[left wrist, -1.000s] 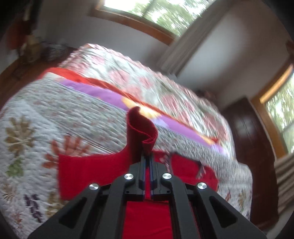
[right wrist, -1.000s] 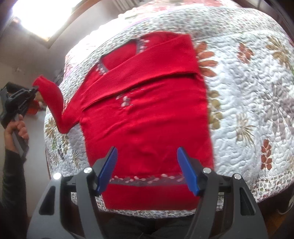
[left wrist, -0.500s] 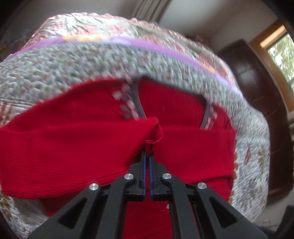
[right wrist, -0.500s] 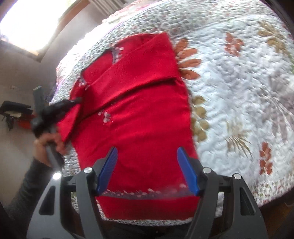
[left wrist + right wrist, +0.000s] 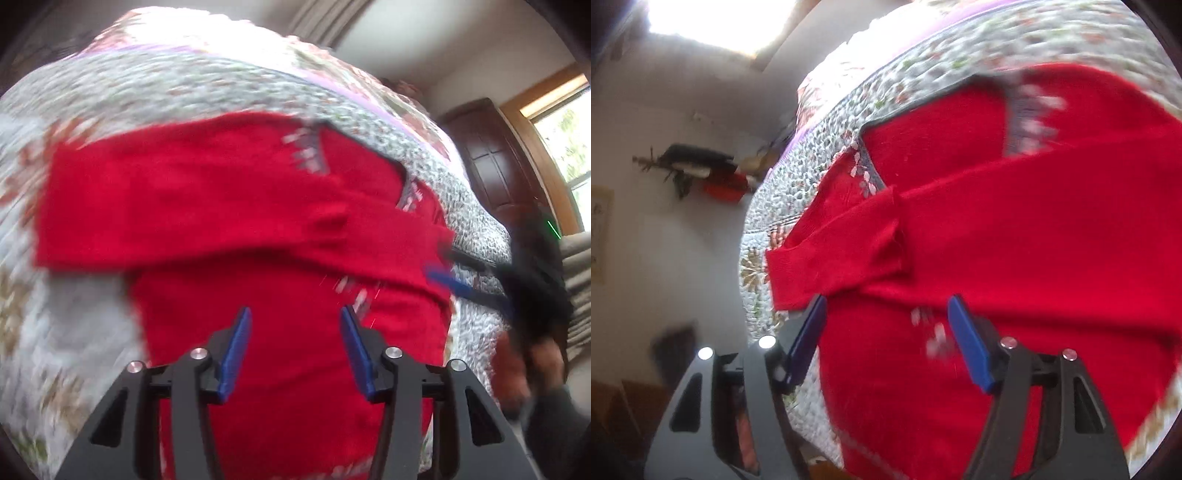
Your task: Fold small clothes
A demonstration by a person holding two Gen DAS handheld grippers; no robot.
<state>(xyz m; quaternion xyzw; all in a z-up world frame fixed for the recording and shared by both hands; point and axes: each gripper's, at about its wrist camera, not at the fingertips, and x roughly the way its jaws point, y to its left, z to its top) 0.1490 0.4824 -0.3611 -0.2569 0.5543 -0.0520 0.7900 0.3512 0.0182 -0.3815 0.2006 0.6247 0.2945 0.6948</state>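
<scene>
**Sleeves Folded Across Chest: Both Tools Empty**

The red sweater (image 5: pixel 280 266) lies flat on the quilted bed (image 5: pixel 74 302), neckline (image 5: pixel 945 122) away from the person, hem toward the bed edge. Both sleeves are laid across the chest; one cuff (image 5: pixel 786 273) overhangs the body's side slightly.

The left hand-held gripper (image 5: pixel 295 314) hovers over the lower body panel with its jaws apart, holding nothing. The right hand-held gripper (image 5: pixel 886 314) also has its jaws apart and is empty, hovering near the cuff and the side seam. In the left view it appears at the sweater's right edge, blurred.

Risks:
- The crossed sleeves are loose. Lifting the hem or a side quickly would probably let them slide out of place.
- Pinching only one layer at the side would leave the layers below behind and skew the fold.
- The quilt's textured surface could drag on knit fabric.

Clearance: open quilt surrounds the sweater on both sides and beyond the neckline. The hem lies close to the bed's near edge, so room there is limited.
</scene>
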